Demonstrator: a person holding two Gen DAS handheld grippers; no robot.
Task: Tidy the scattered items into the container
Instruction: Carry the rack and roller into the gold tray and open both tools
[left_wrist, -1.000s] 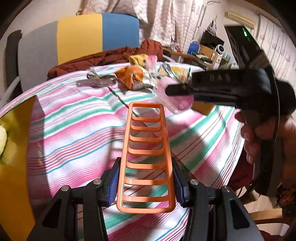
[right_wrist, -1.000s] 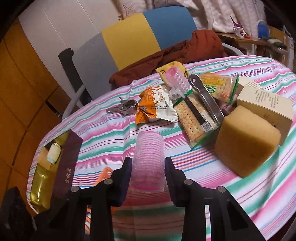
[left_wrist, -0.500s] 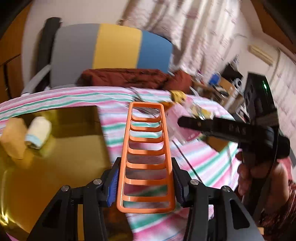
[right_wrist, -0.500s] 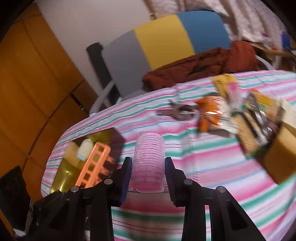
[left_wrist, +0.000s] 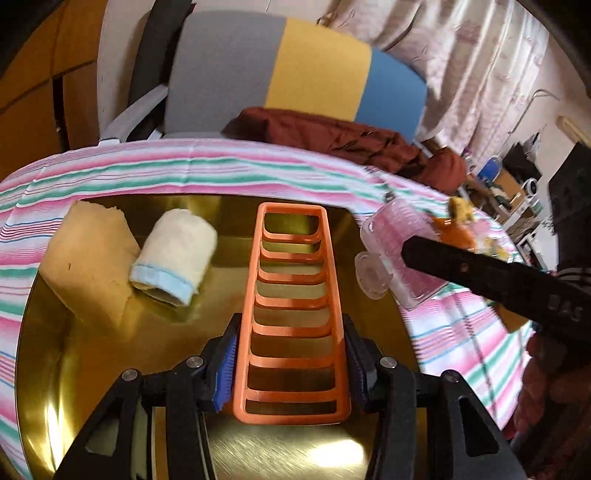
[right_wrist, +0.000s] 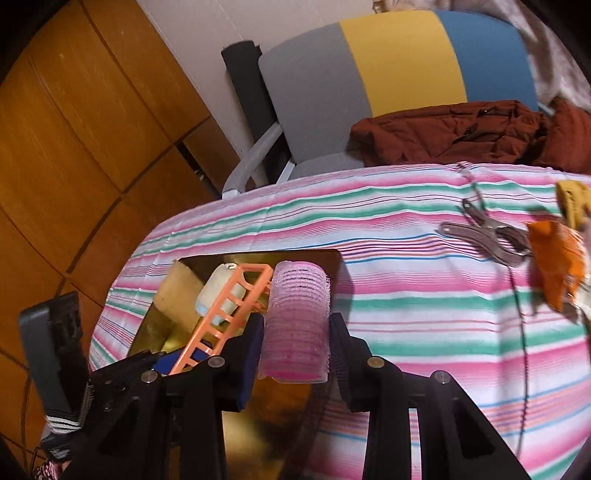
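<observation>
My left gripper (left_wrist: 291, 354) is shut on an orange ladder-shaped plastic rack (left_wrist: 291, 280), which hangs over the gold tray (left_wrist: 92, 350). A yellow sponge (left_wrist: 88, 258) and a rolled cream towel (left_wrist: 177, 254) lie in the tray. My right gripper (right_wrist: 295, 332) is shut on a pink hair roller (right_wrist: 297, 306), held above the tray's right edge (right_wrist: 325, 258). In the left wrist view, the roller (left_wrist: 391, 240) shows to the right of the rack. The right wrist view shows the rack (right_wrist: 229, 310) at lower left.
On the striped tablecloth (right_wrist: 406, 295) to the right lie a metal clip (right_wrist: 484, 236), an orange snack packet (right_wrist: 557, 266) and a thin black cord (right_wrist: 517, 295). A grey, yellow and blue chair (right_wrist: 388, 66) with a dark red garment (right_wrist: 461, 133) stands behind the table.
Both grippers have swept left across the table from near the pile of items to above the gold tray, each keeping its object. The tray has come fully into view.
</observation>
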